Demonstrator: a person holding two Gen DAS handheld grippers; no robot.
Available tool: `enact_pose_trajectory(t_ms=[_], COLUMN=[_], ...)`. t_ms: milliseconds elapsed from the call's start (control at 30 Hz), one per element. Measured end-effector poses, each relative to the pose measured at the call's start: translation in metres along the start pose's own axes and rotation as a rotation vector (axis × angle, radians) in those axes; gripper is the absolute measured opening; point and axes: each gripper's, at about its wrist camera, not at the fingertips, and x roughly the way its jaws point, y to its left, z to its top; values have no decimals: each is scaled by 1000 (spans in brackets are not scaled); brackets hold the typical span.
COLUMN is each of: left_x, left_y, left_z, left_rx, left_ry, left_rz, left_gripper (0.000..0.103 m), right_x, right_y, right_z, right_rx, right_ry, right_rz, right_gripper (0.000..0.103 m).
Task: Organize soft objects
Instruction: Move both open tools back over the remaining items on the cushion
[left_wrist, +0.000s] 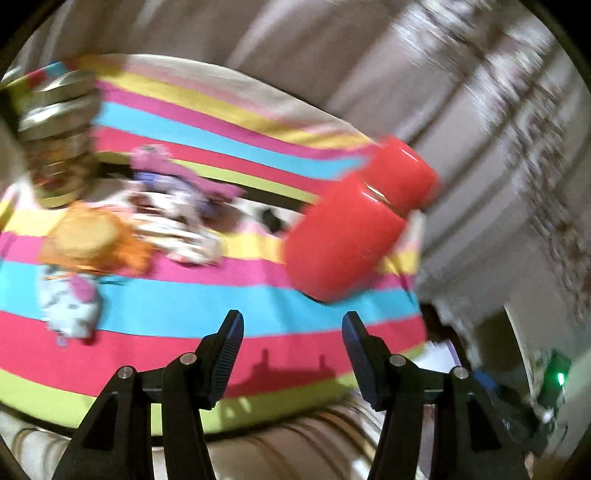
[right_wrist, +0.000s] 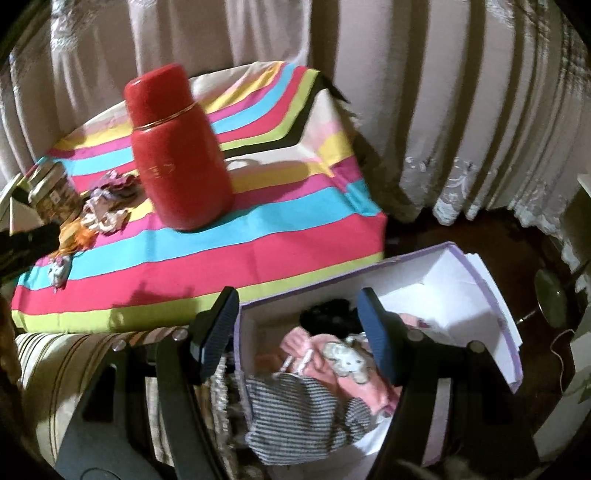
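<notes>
Your box (right_wrist: 495, 295) beside the surface (right_wrist: 221, 258) already held several garments; soft toys (left_wrist: 70, 310) remained left of the red flask (right_wrist: 177, 147). Left gripper (left_wrist: 291, 332) and right gripper (right_wrist: 299, 317) both gaped wide, empty.

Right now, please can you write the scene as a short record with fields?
surface: striped cloth
red flask: upright on the cloth
soft items on cloth: orange-haired doll, small white plush, patterned fabric pile
box: open, beside the cloth
in box: pink garment with cat patch, striped garment
left claw: open, empty, over the cloth
right claw: open, empty, over the box
</notes>
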Motion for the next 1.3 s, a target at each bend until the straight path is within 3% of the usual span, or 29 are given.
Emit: enact_pose_trajectory(t_ms=[200,433,500,567,767,1000,1133,1300], left_x=[-12,-23,-24,-21,0,44,63,76], left_y=[66,118,126,134,143,141,149,161], left_z=[20,33,36,43,58,74,78,77], left_rx=[-154,-259,-270,-257,-161,-12,34,42], left_ry=[-44,-59,-55,-37,30,123,141,138], left_rz=[88,166,186,221,318,389,473,458], left_gripper=[57,57,66,73,79,81,81,81], right_x=[9,17,19,22,28,41,55,82], right_y=[27,65,80,95,139,190,214,240], right_z=[4,14,19,24,38,46,46,47], right_rx=[-49,-124,-152,-182,-258,-343,-387,-425], right_ry=[17,23,21,17,7,23,46,99], right_rz=[24,70,90,104,157,220,247,268], right_gripper=[70,70,70,70,74,76,79,82])
